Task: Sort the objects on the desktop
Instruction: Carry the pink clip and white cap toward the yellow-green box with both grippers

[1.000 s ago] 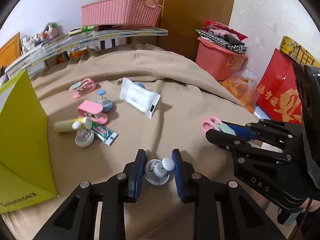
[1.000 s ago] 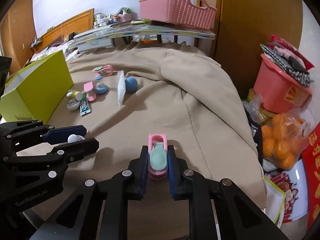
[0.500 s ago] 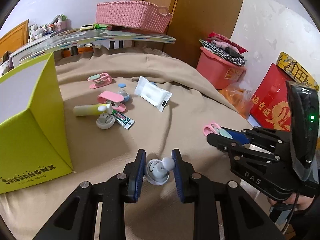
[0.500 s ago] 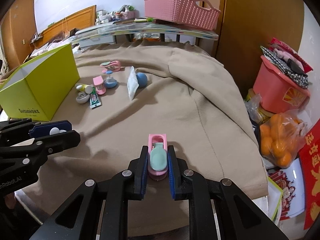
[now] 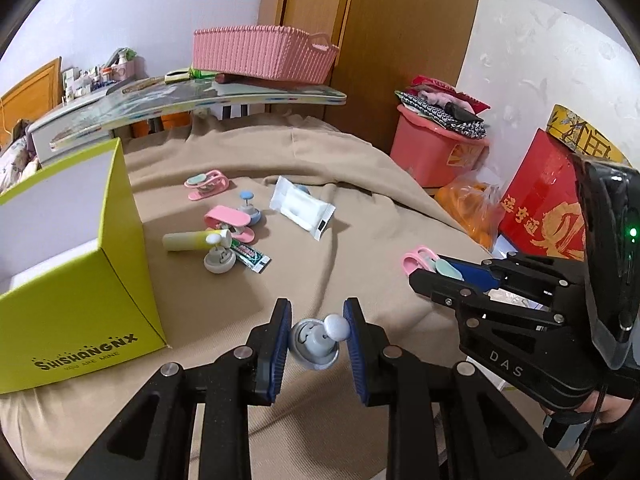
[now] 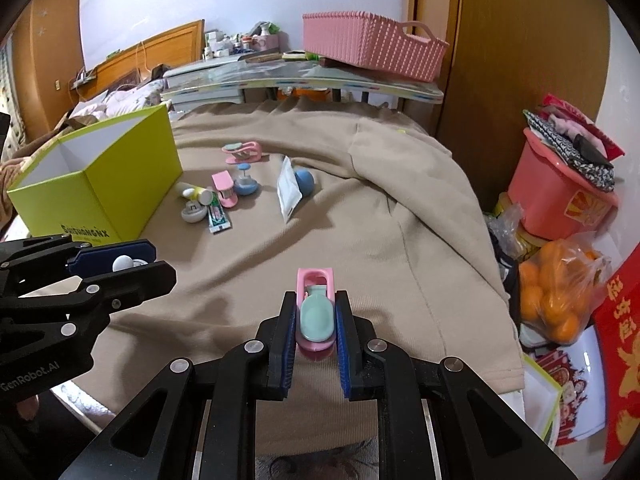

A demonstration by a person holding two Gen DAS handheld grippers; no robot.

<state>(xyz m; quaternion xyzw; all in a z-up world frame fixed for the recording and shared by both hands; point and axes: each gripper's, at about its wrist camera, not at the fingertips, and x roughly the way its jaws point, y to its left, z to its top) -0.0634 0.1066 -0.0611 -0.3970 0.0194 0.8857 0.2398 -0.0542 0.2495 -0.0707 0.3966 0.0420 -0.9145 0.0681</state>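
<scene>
Both grippers have risen and pulled back from the cluttered cloth — the left gripper (image 5: 314, 338) now farther from the yellow-green box (image 5: 76, 264), the right gripper (image 6: 316, 320) backed toward the cloth's near edge.

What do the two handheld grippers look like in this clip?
Both are matte black linkage frames with silver rivets and blue ribbed finger pads. The left gripper is lettered GenRobot.AI; the right gripper reads DAS, with a green light and a black cable.

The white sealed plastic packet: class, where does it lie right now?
The white sealed plastic packet lies on the beige cloth, right of the clip pile, leaning against a blue ball.
</scene>
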